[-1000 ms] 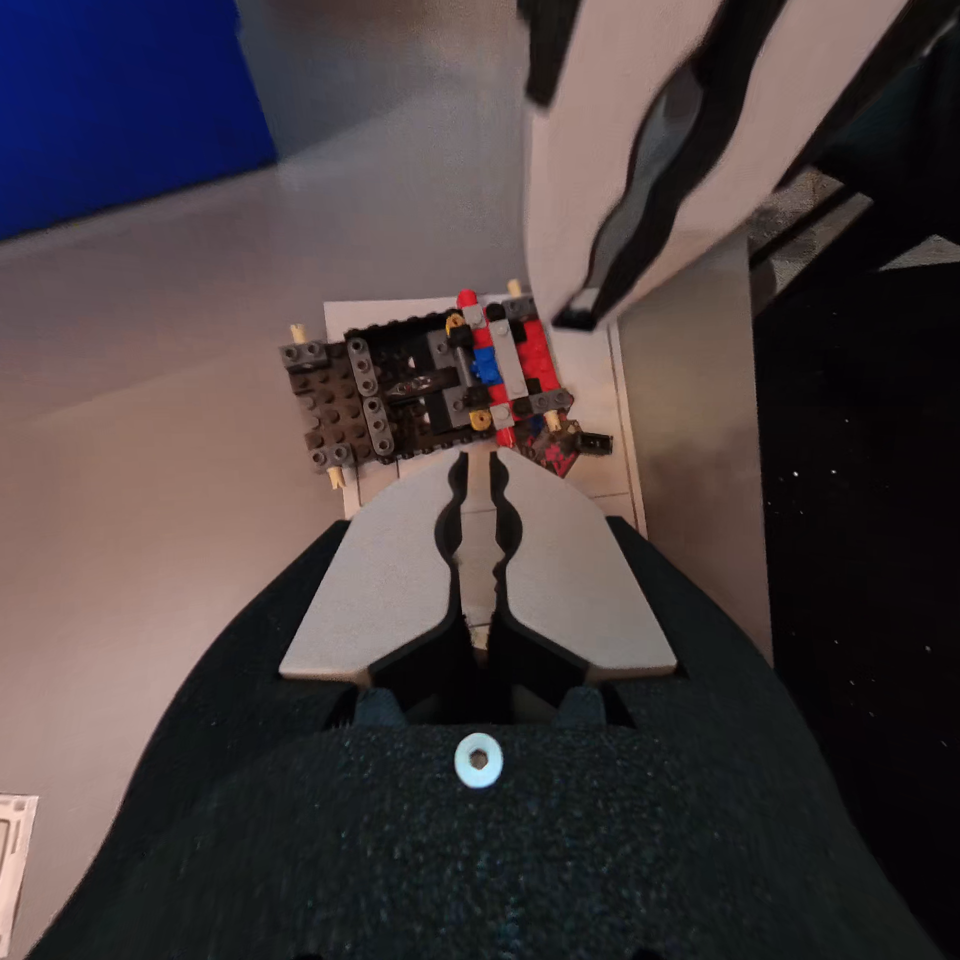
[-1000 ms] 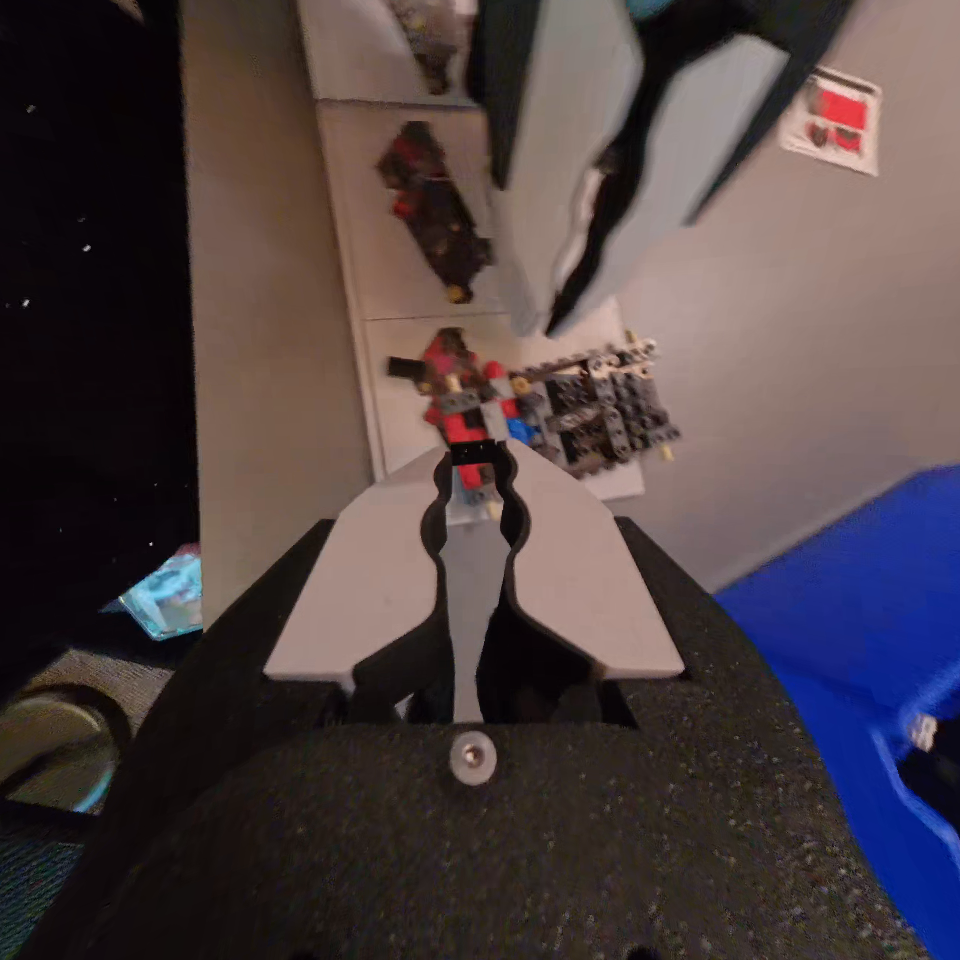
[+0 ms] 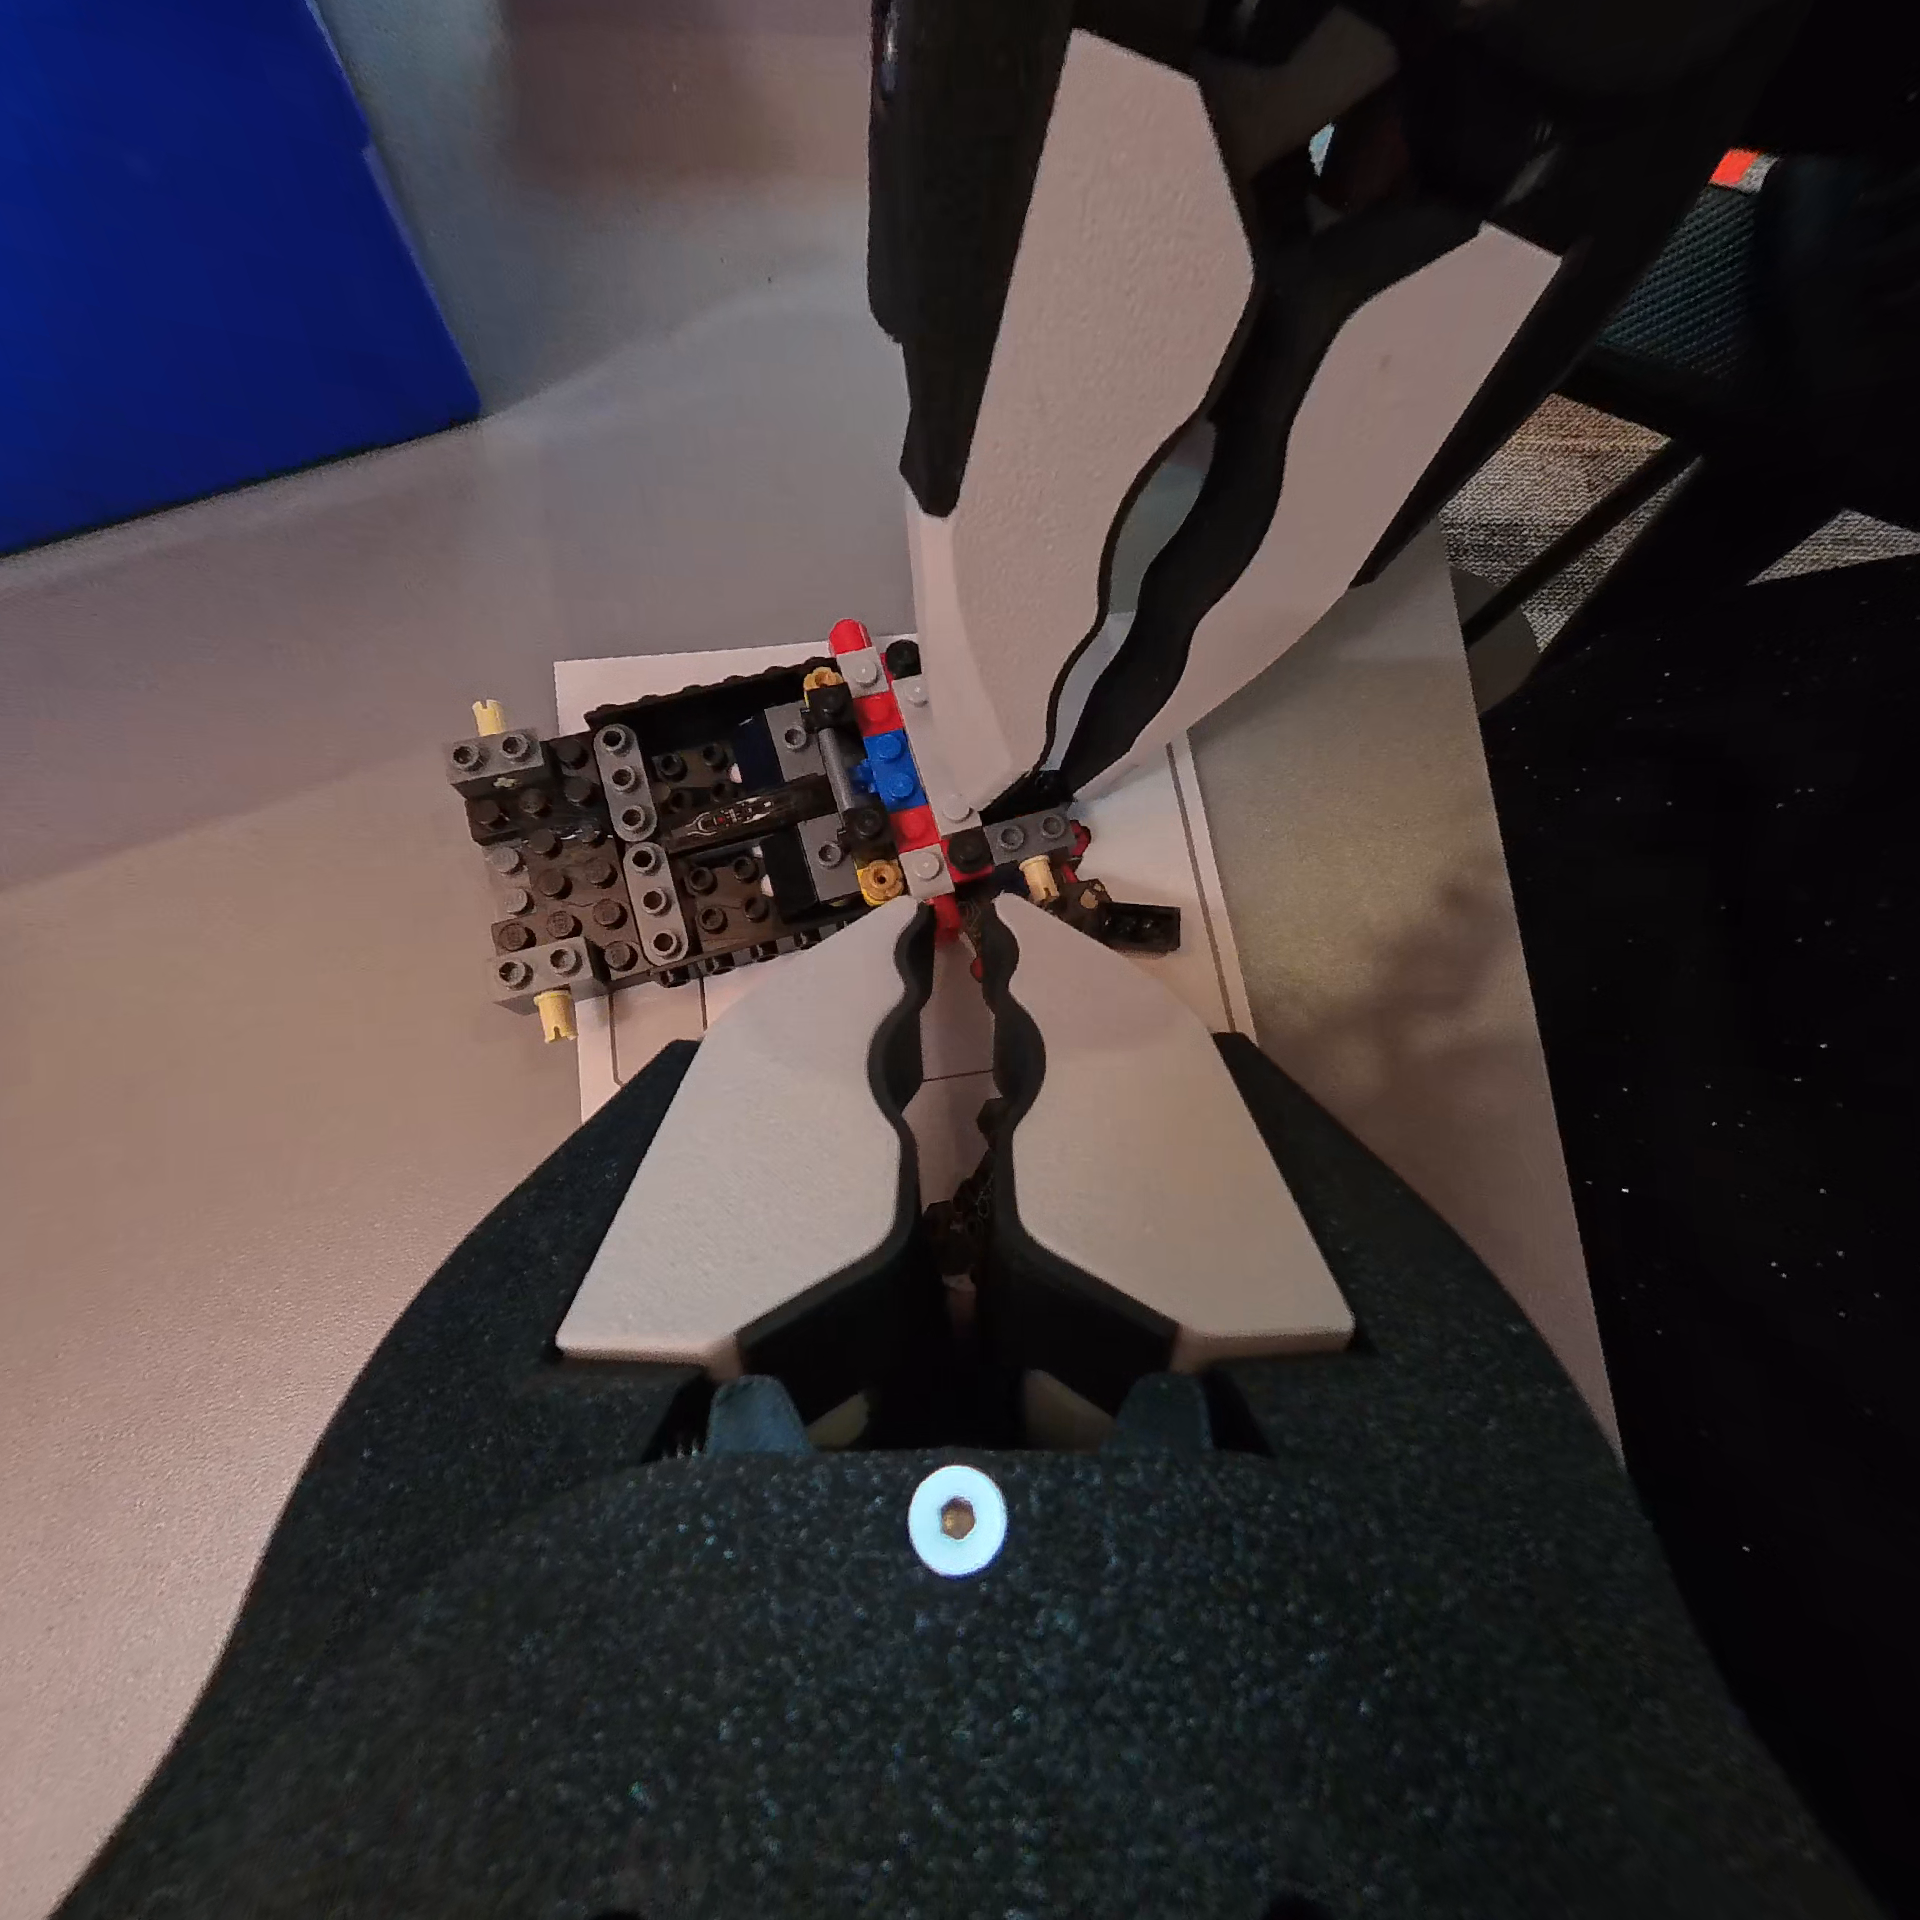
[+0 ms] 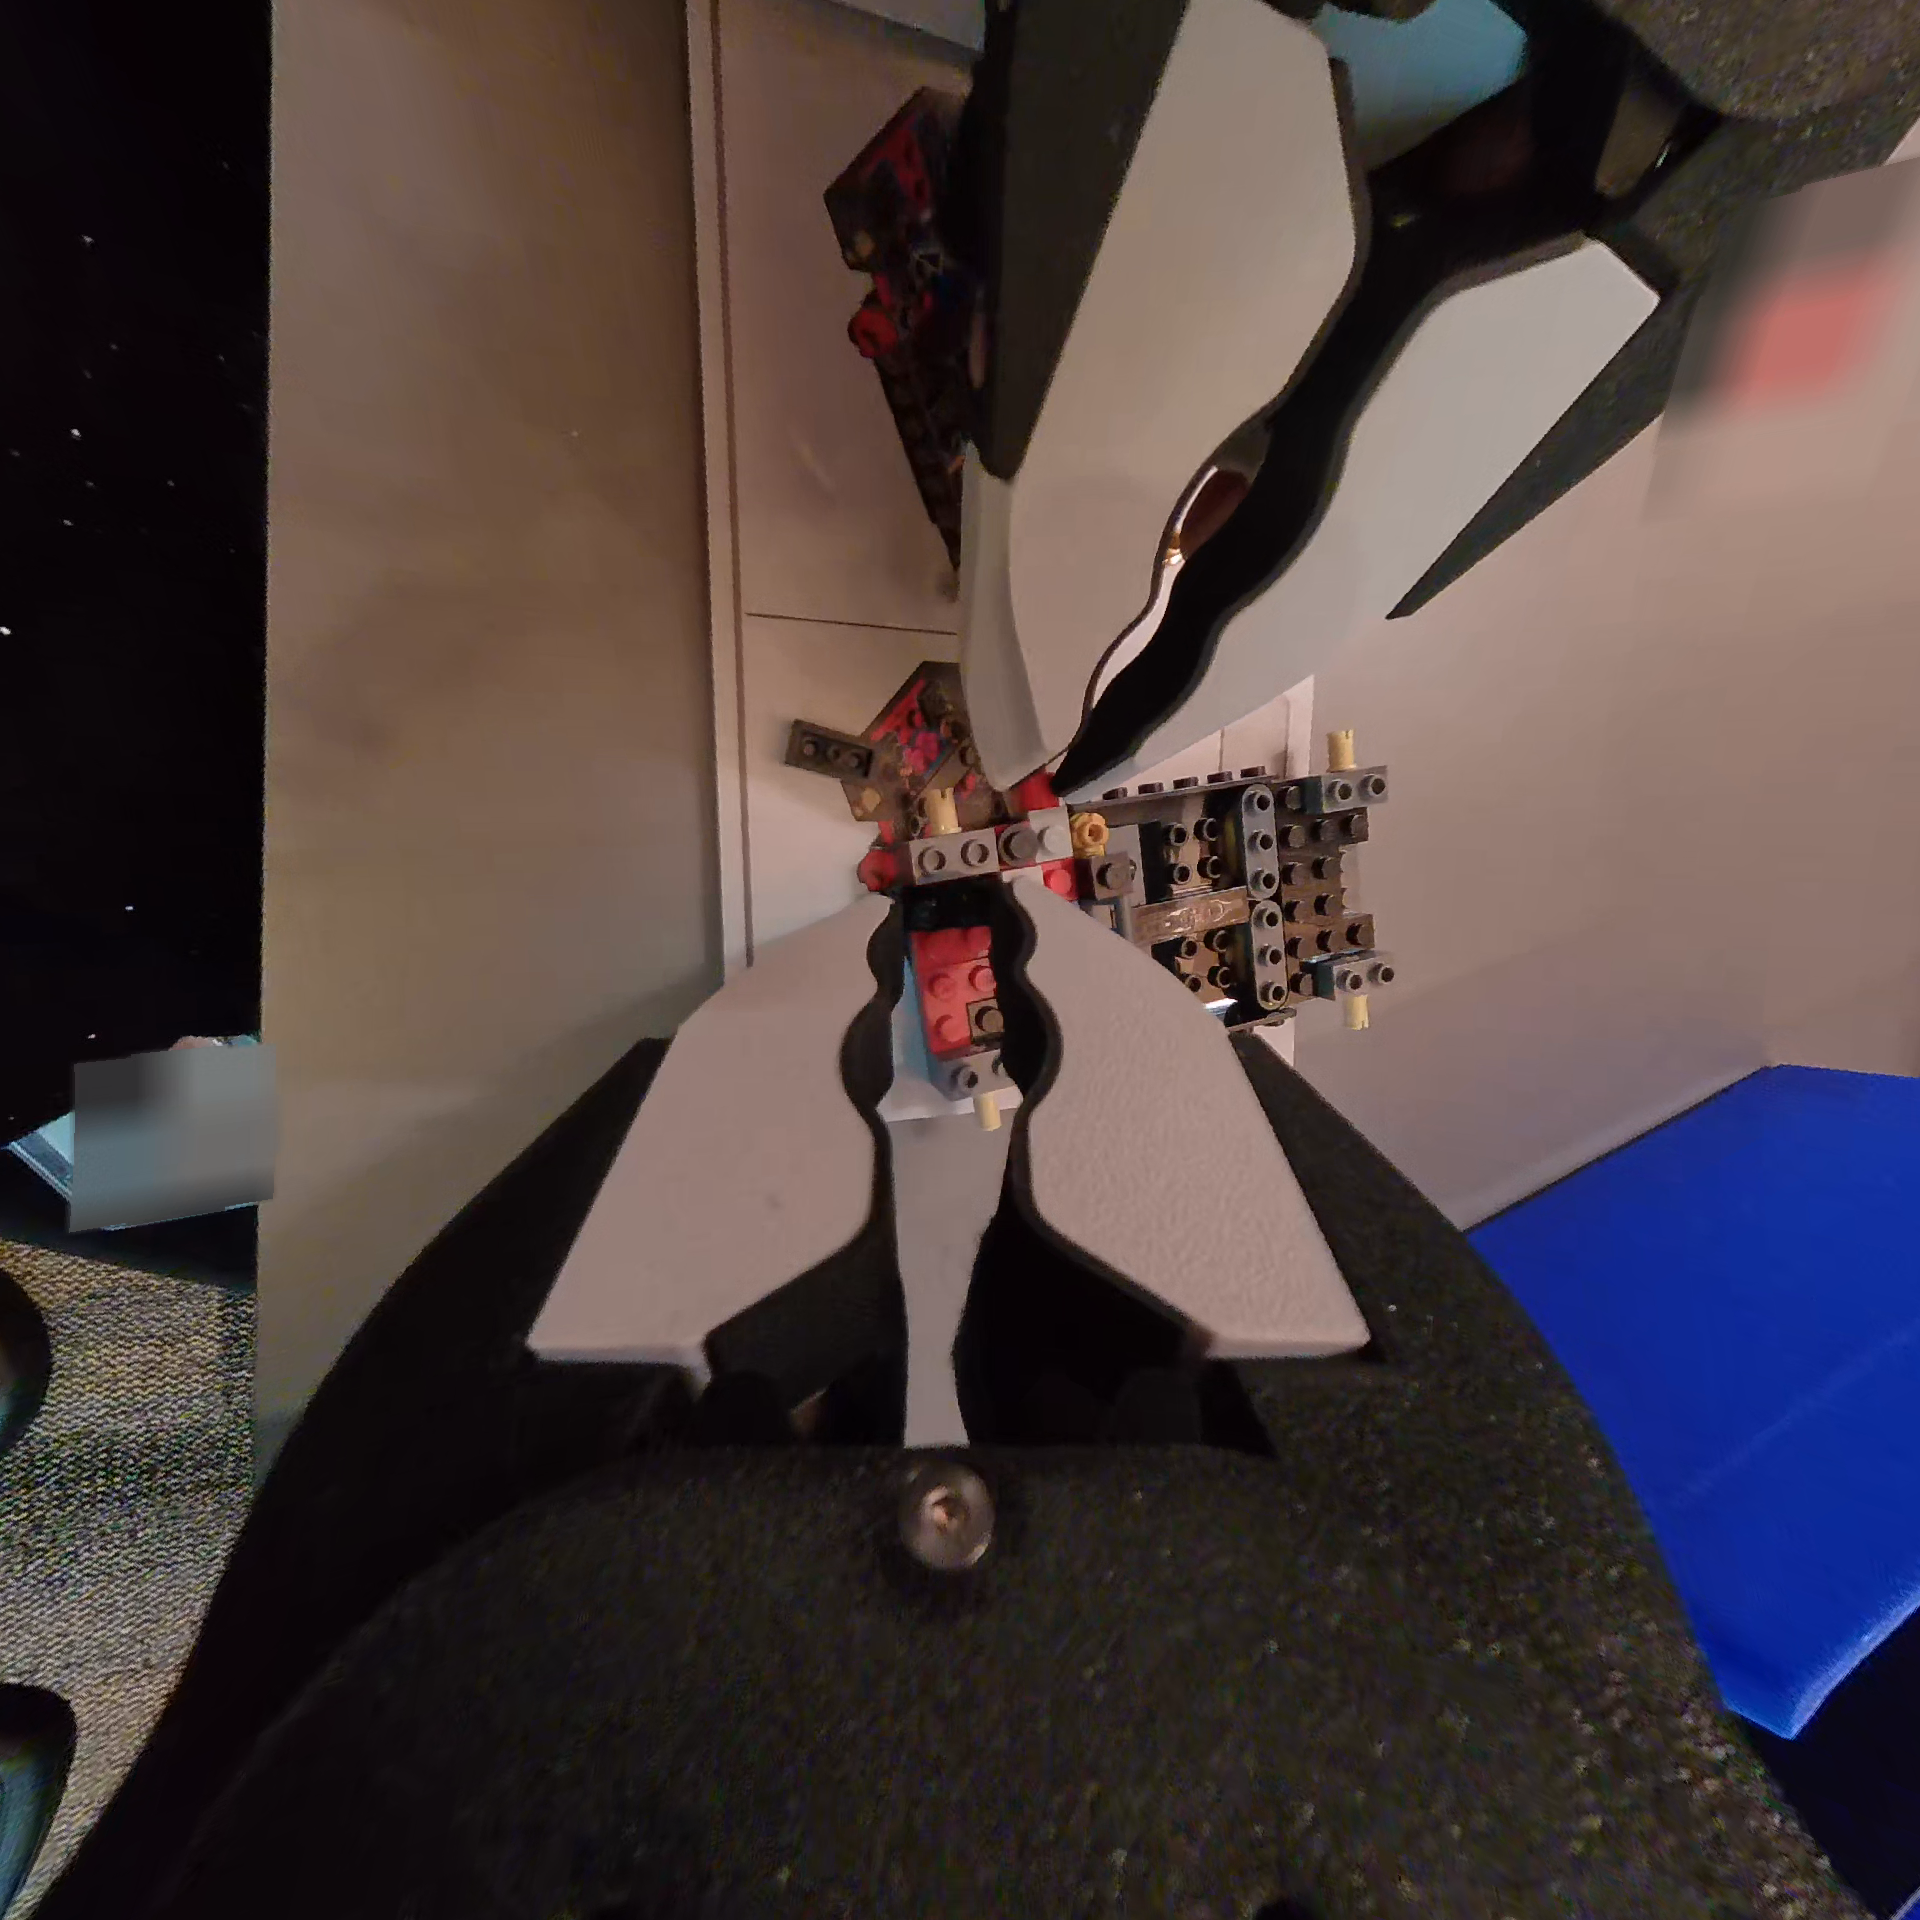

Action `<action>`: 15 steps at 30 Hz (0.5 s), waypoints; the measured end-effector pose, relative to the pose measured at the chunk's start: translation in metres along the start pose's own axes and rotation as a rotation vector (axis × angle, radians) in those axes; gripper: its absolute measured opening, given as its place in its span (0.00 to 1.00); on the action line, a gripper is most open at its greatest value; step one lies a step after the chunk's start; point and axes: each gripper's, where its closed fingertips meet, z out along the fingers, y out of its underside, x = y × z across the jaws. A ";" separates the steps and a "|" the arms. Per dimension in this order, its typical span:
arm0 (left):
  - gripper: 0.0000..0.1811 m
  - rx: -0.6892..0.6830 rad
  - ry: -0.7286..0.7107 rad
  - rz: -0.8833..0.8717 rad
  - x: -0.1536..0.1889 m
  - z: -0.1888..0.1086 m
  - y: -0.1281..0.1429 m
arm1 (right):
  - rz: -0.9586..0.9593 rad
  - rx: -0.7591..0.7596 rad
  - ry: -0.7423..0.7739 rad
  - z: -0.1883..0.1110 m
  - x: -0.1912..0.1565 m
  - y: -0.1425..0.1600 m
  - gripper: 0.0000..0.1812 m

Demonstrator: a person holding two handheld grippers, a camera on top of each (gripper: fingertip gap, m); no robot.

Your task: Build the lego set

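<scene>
A partly built lego model (image 3: 675,831) of black, grey, red and blue bricks lies on a white sheet (image 3: 1153,831) on the grey table. My left gripper (image 3: 956,925) is at the model's near red end, its jaws closed to a narrow gap around a red pin. My right gripper (image 3: 1034,795) comes down from above, shut on a small black brick that it holds against the red and grey end. In the right wrist view the model (image 4: 1226,894) lies ahead; the right gripper (image 4: 951,909) holds the black brick and the left gripper (image 4: 1049,779) pinches the red end.
A loose black plate (image 3: 1138,925) lies on the sheet beside the model. Dark red and black shapes (image 4: 904,312) show farther along the sheet. A blue bin (image 3: 156,260) stands on the table. The table edge (image 3: 1507,935) drops to dark floor. The tips of both grippers are at nearly the same place.
Both grippers have moved in onto the model's red end. The right gripper has brought its black brick down against the model. The model has not moved.
</scene>
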 end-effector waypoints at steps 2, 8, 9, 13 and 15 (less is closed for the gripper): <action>0.04 0.000 0.002 -0.002 0.000 0.000 0.000 | 0.000 0.002 0.001 0.000 0.000 0.000 0.09; 0.05 0.002 0.008 -0.006 0.000 0.000 0.000 | -0.013 0.005 0.027 0.000 0.001 0.000 0.09; 0.05 0.002 0.009 -0.007 0.000 0.000 0.000 | -0.014 0.007 0.032 0.000 0.001 0.000 0.10; 0.05 0.002 0.010 -0.009 0.000 0.000 0.000 | -0.014 0.011 0.042 0.000 0.001 0.000 0.11; 0.05 0.002 0.011 -0.010 0.000 0.000 0.000 | -0.019 0.014 0.051 0.000 0.002 0.000 0.11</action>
